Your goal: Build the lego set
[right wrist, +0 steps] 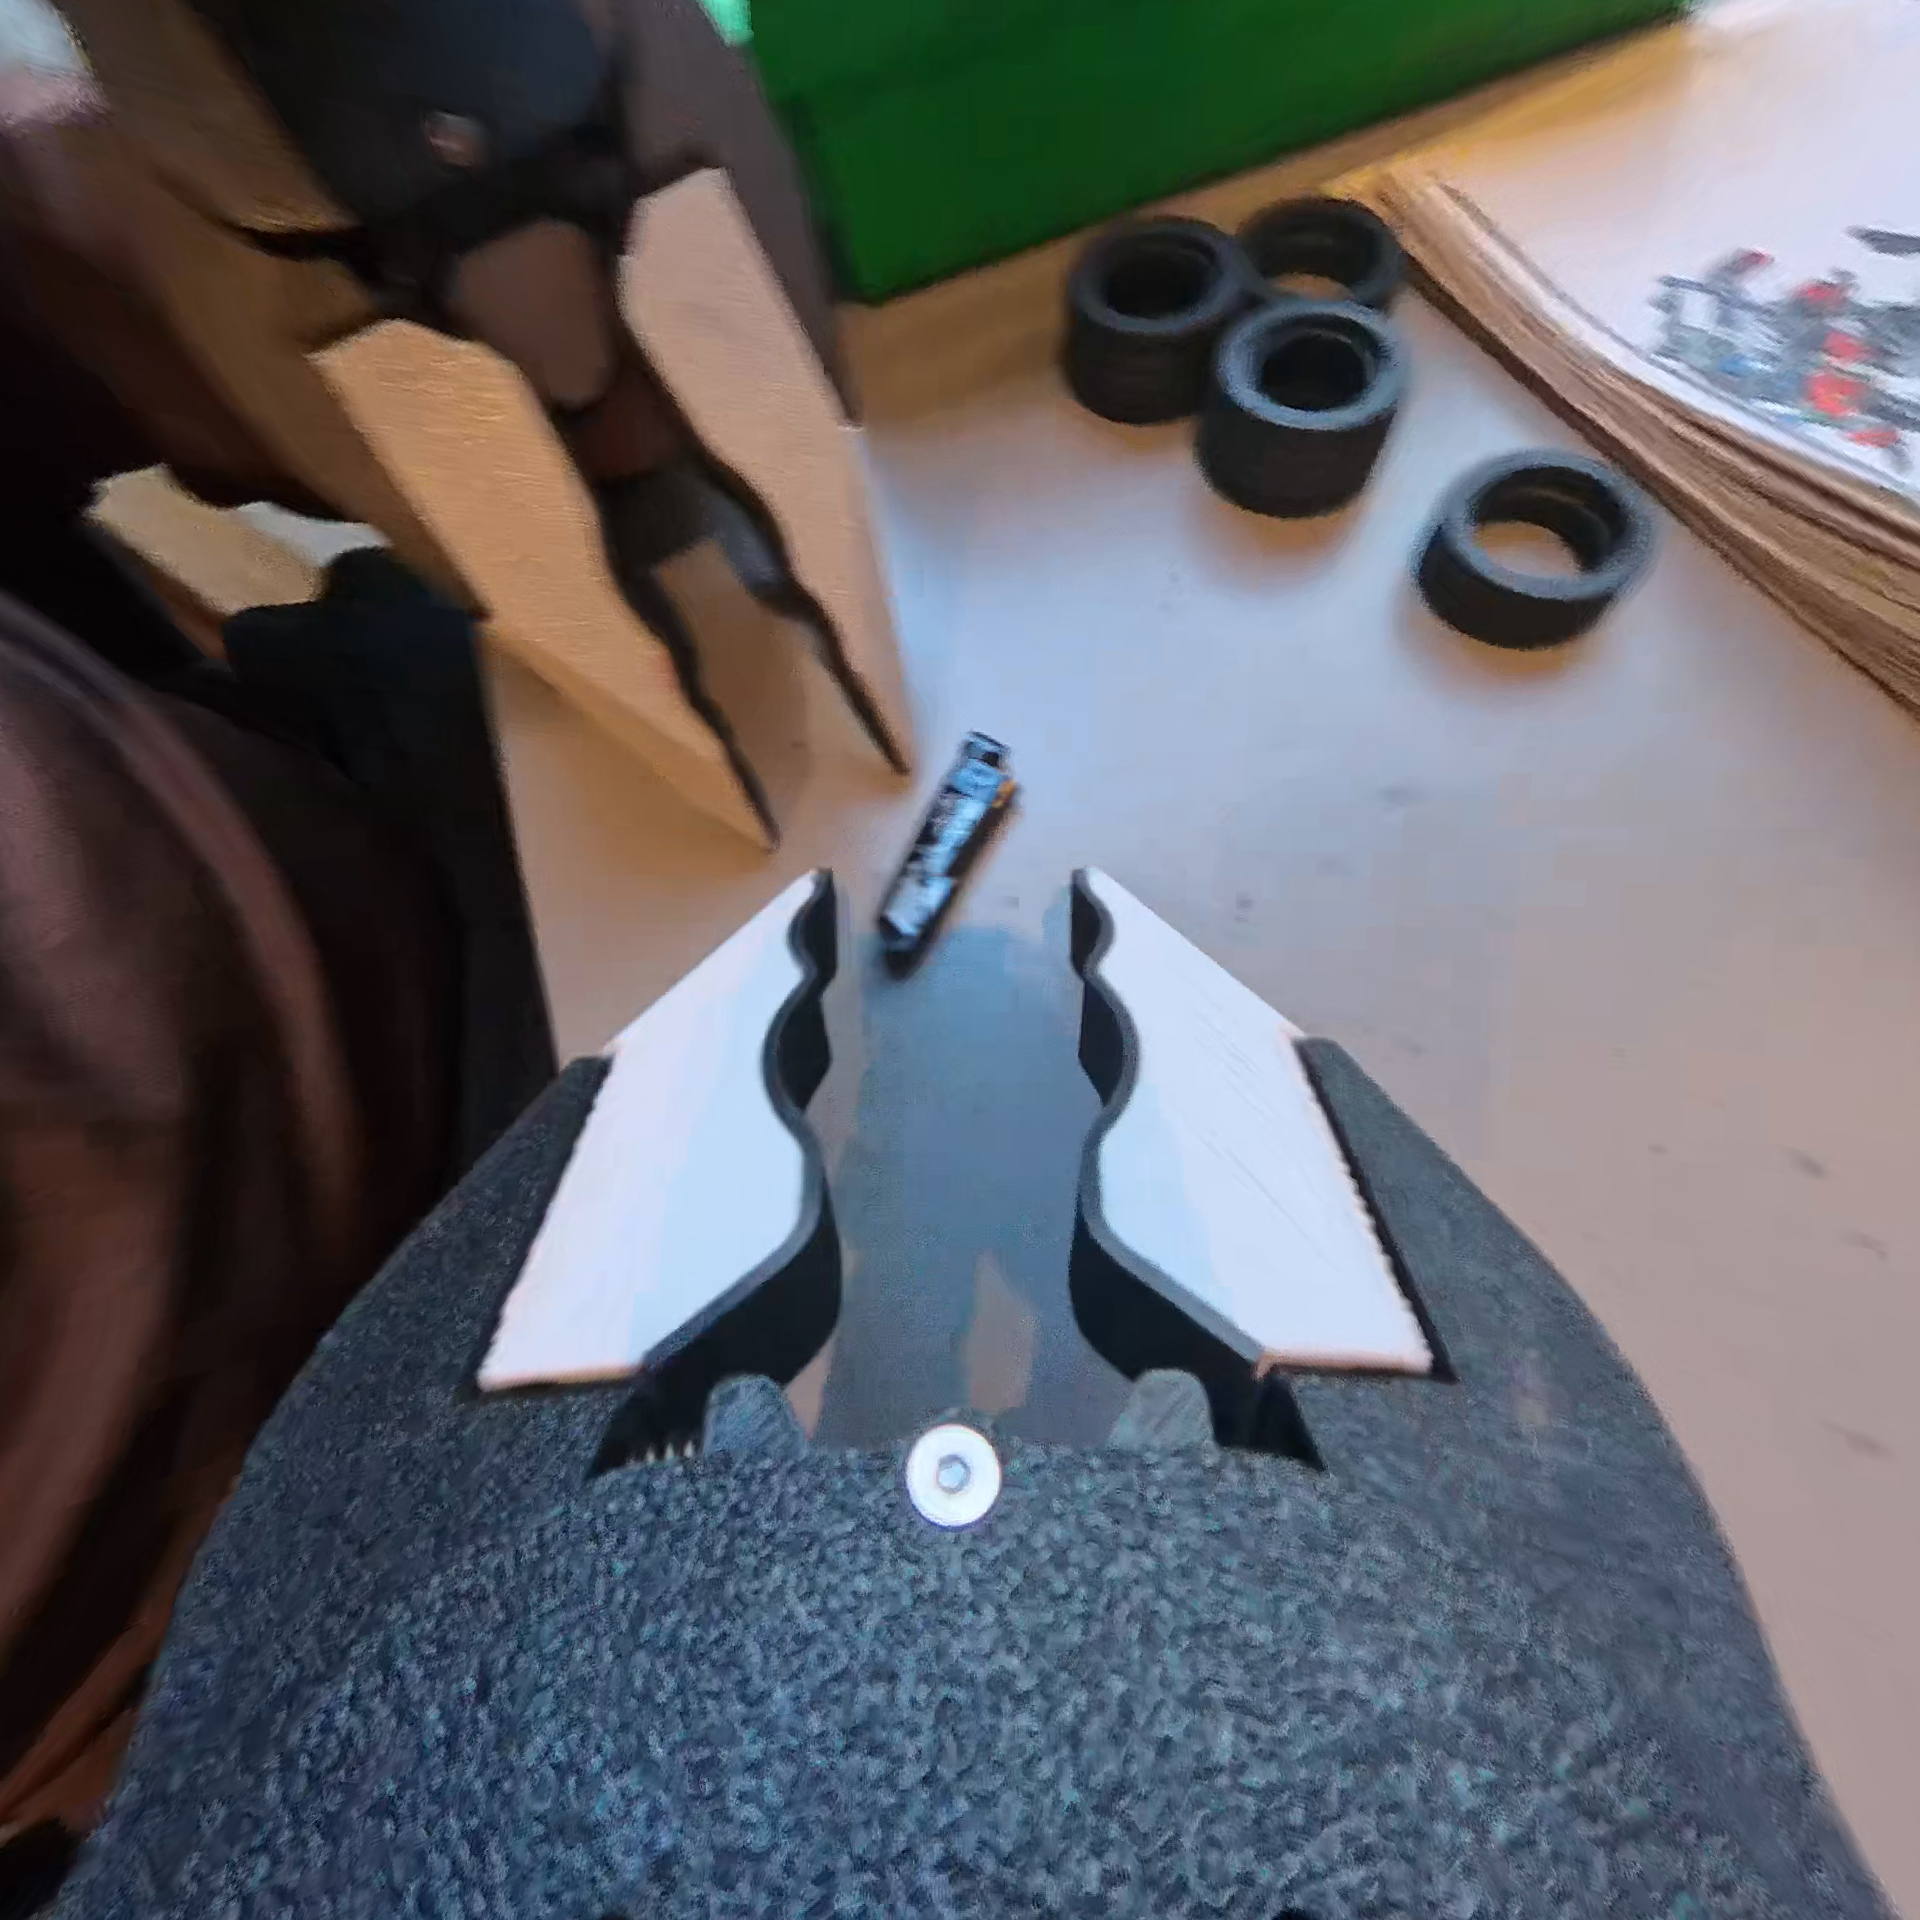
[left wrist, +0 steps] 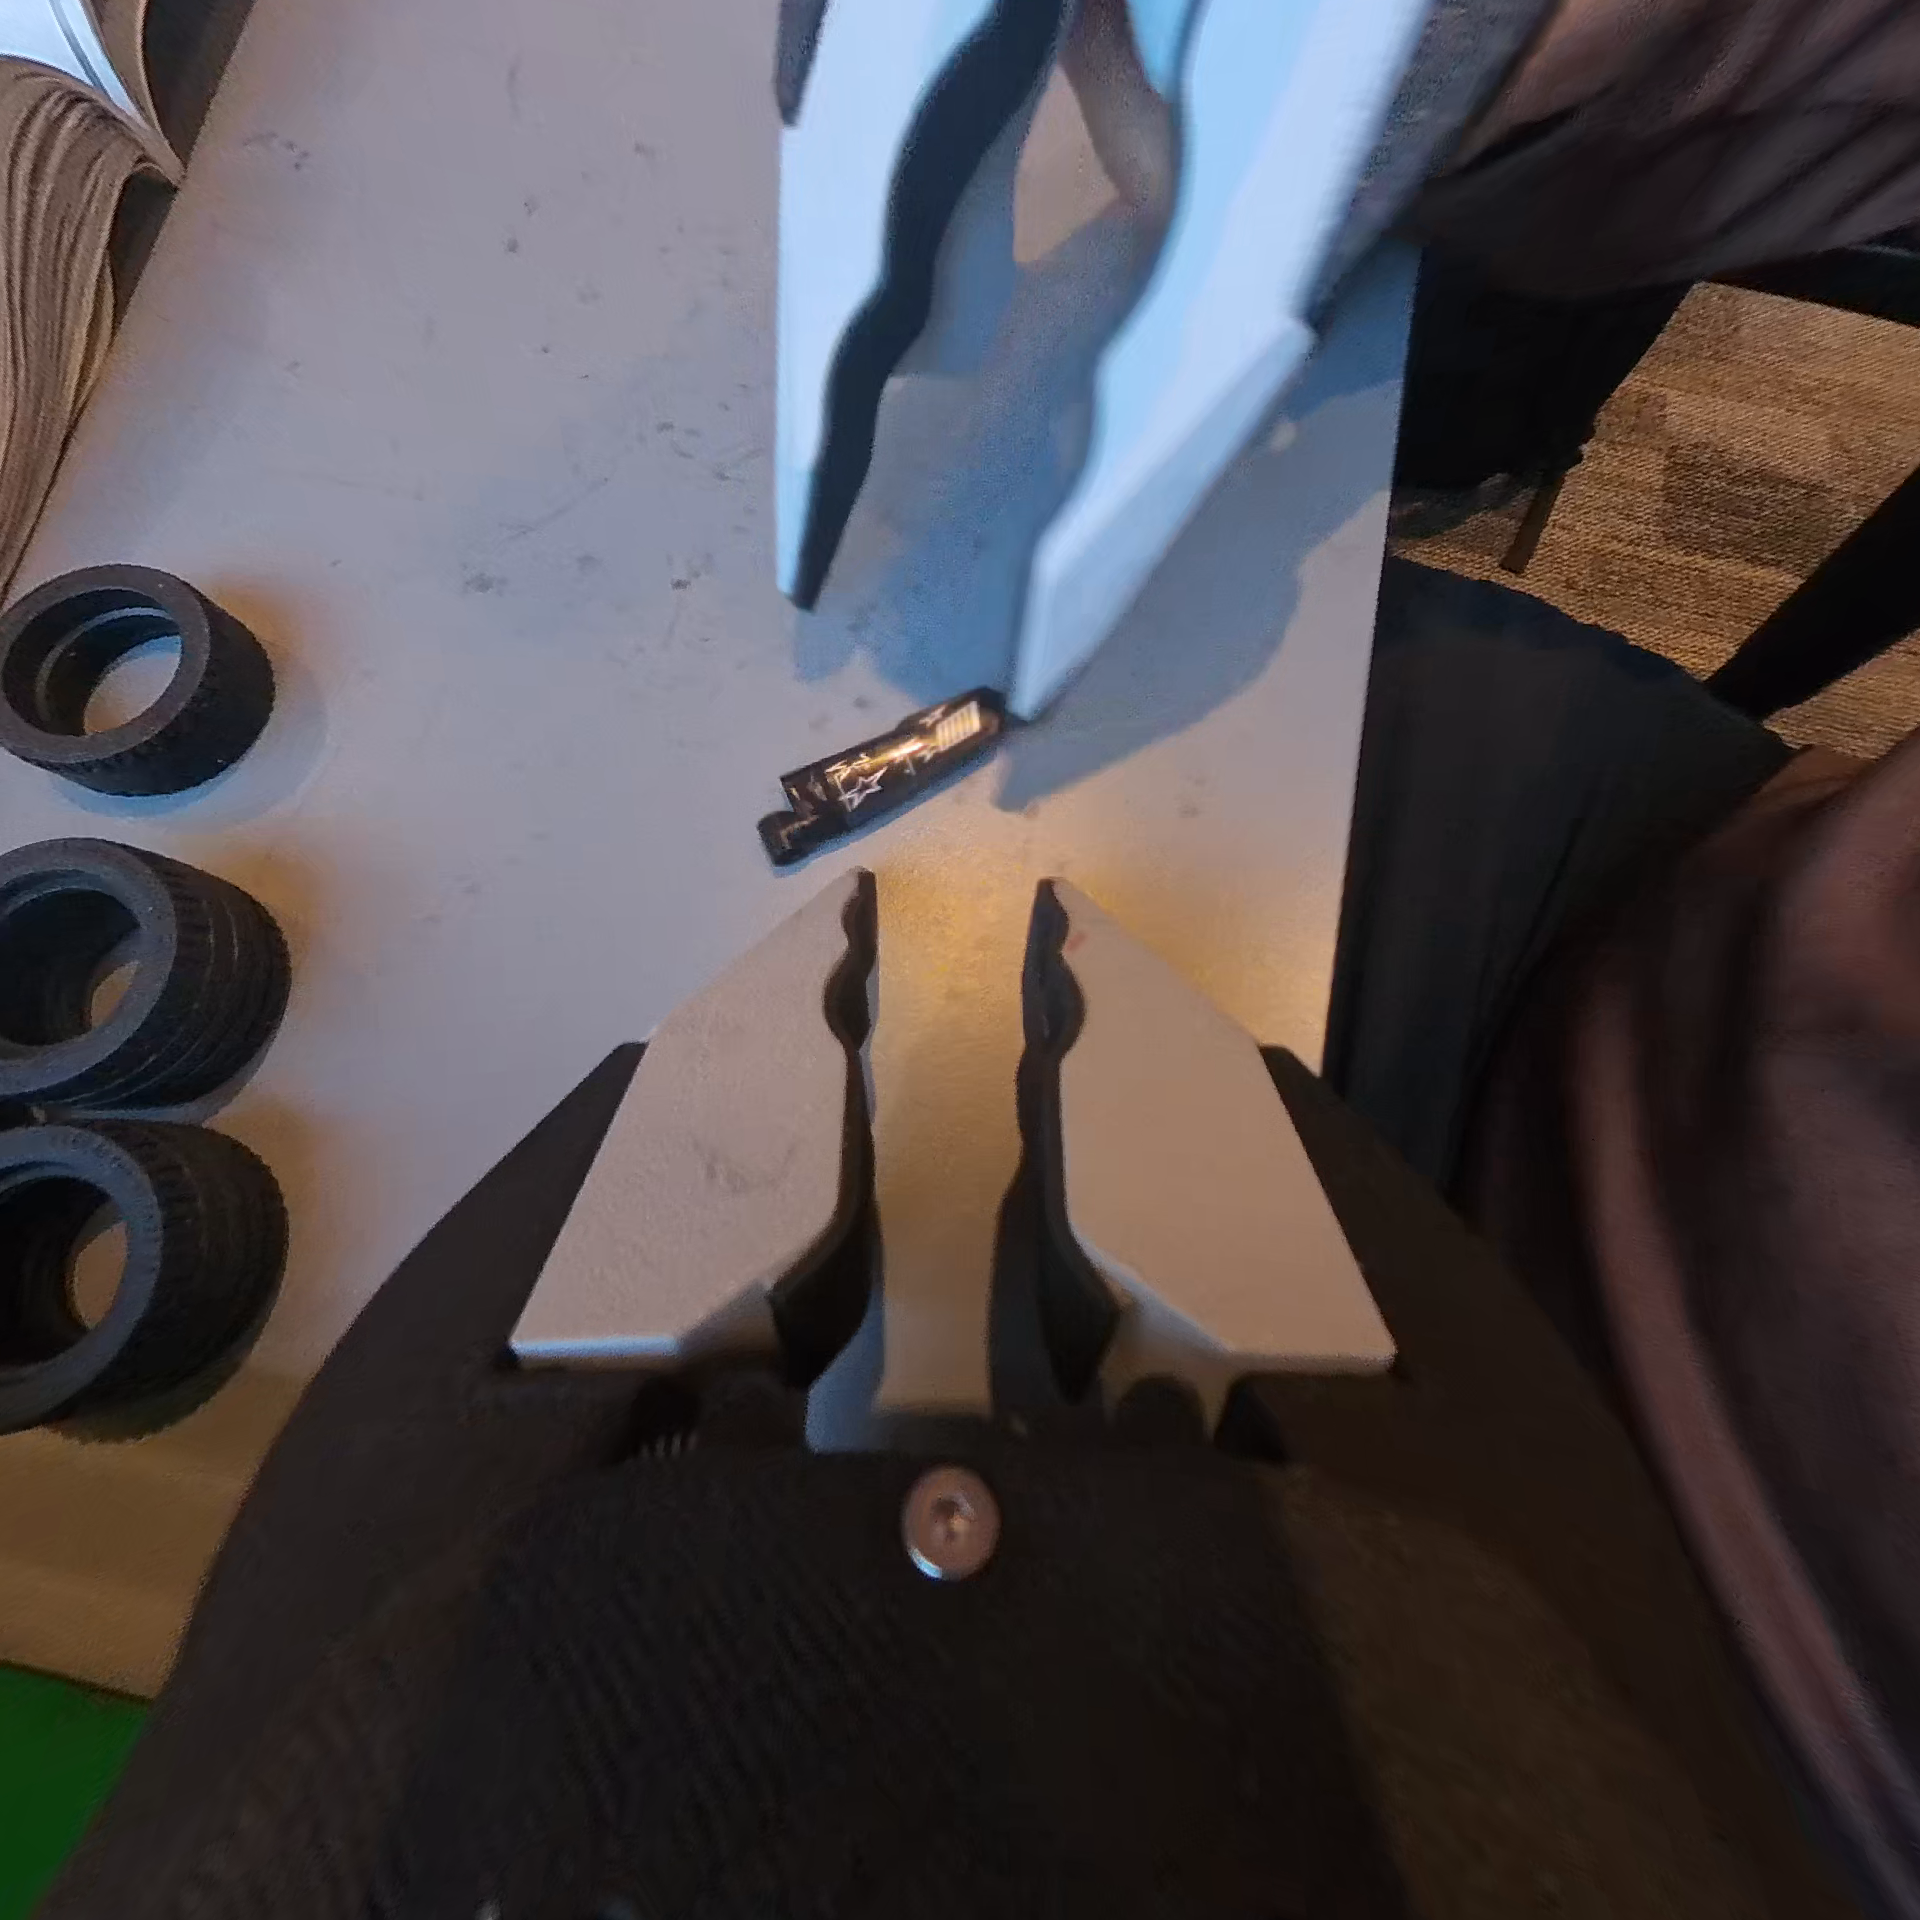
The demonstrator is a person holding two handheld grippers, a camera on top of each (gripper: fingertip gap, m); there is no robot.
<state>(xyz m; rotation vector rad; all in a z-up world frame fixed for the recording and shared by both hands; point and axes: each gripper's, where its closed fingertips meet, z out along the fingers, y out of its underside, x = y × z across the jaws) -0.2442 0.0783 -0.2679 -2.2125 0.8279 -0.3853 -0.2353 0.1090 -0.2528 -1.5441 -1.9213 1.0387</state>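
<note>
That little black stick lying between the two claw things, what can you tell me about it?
The small black piece is a short, narrow bar, glossy like plastic, with pale printed markings, a star among them, along its top. It lies flat on the pale table, near the table's edge. Both grippers point at it from opposite ends, open. The left gripper stops just short of it; one fingertip of the right gripper sits at its far end, perhaps touching. Neither holds it.
</note>
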